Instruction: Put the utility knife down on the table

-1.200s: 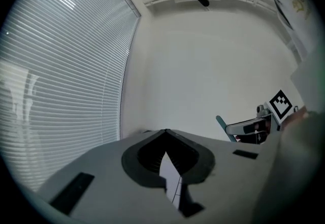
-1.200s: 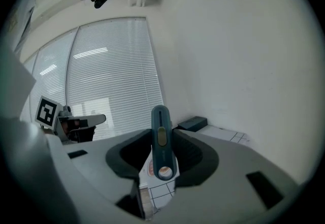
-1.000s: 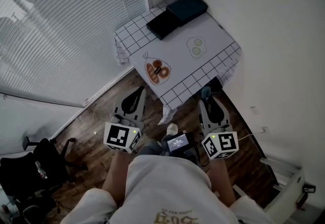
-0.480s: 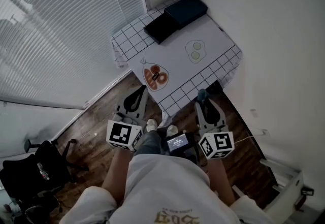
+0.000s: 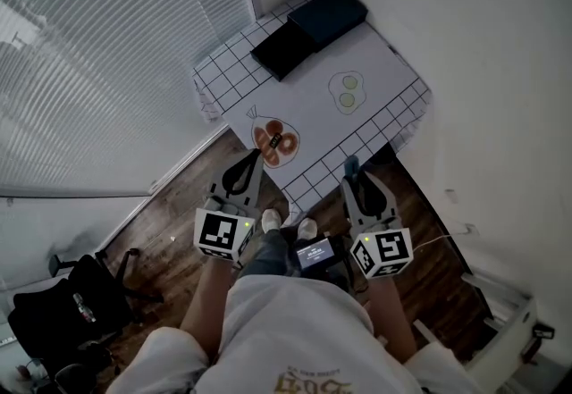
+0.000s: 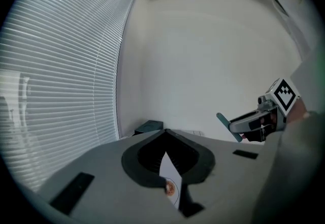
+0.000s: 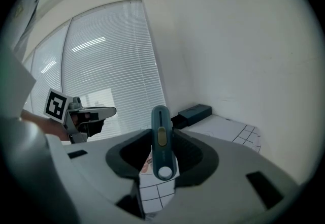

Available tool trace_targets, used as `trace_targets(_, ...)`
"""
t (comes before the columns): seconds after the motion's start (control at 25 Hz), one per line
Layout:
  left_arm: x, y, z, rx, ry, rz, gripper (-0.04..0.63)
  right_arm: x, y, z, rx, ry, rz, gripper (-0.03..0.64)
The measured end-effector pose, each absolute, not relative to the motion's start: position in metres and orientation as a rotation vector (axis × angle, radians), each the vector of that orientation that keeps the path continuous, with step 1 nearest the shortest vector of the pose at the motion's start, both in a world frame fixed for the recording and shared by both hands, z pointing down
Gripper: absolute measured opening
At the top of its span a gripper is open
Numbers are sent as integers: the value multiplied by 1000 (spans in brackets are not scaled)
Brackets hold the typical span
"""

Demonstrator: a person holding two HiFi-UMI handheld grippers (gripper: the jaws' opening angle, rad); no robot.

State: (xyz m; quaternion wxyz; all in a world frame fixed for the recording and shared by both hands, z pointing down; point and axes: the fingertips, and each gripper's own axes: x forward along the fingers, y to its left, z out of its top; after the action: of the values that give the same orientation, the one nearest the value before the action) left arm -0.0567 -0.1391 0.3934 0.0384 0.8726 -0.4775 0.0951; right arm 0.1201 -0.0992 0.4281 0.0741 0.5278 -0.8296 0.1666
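The teal utility knife (image 7: 161, 141) stands upright between my right gripper's jaws, its slider facing the camera. In the head view my right gripper (image 5: 352, 174) is shut on the utility knife (image 5: 350, 163), just short of the near edge of the table (image 5: 380, 62), which wears a white checked cloth. My left gripper (image 5: 251, 158) hovers level with it at that same edge, shut with nothing in it. From the left gripper view, its own jaws (image 6: 165, 134) meet and the right gripper (image 6: 238, 125) shows with the knife sticking out.
A black box (image 5: 281, 48) and a dark teal box (image 5: 328, 15) lie at the table's far end. Drawings of a meat bag (image 5: 275, 140) and green slices (image 5: 344, 88) mark the cloth. Blinds (image 5: 89, 53) at left, wall at right, office chair (image 5: 63, 298) behind left.
Both grippers have come forward, closer to the table's near edge. The knife stays held in the right gripper throughout.
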Motion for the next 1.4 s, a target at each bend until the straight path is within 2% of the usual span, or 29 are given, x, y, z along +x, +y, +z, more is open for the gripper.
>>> trace_targets(0.92, -55, -180, 450, 2685, -1304, 470, 8, 109, -132, 460, 1618, -2366, 568, 140)
trace_targets(1.4, -52, -190, 454, 2676, -1246, 418, 8, 102, -138, 482, 1608, -2332, 602, 140)
